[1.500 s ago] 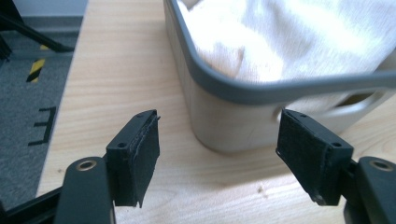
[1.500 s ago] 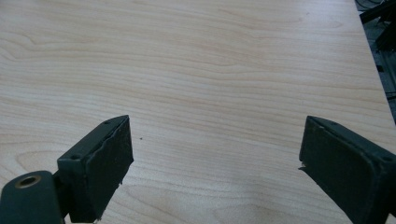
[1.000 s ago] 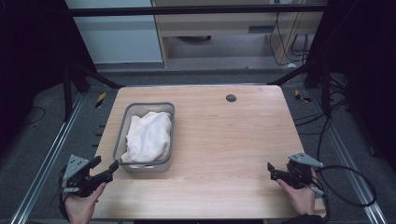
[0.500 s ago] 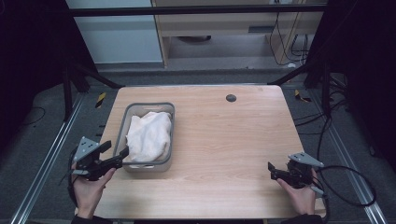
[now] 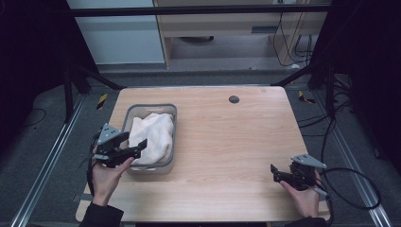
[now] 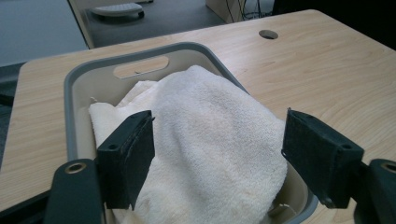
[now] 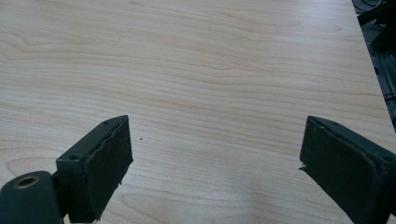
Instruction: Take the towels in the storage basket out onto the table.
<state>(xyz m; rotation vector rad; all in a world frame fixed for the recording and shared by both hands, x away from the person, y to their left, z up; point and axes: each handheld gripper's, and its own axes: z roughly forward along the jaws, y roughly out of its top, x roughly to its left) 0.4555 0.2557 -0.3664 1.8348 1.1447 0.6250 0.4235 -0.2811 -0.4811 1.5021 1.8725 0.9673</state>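
A grey basket sits at the left of the wooden table with a cream towel heaped inside. In the left gripper view the towel bulges over the basket's rim. My left gripper hovers open at the basket's near left corner, its jaws standing wide on either side of the towel without touching it. My right gripper rests low near the table's front right, open over bare wood, nothing between its pads.
A round cable hole lies near the table's far edge. A black frame and cables surround the table; a cabinet stands behind it. Bare wood spans the space between the basket and my right gripper.
My left gripper has moved up and rightward from the table's front left corner to the basket's near edge, now over the towel. The right gripper has stayed put.
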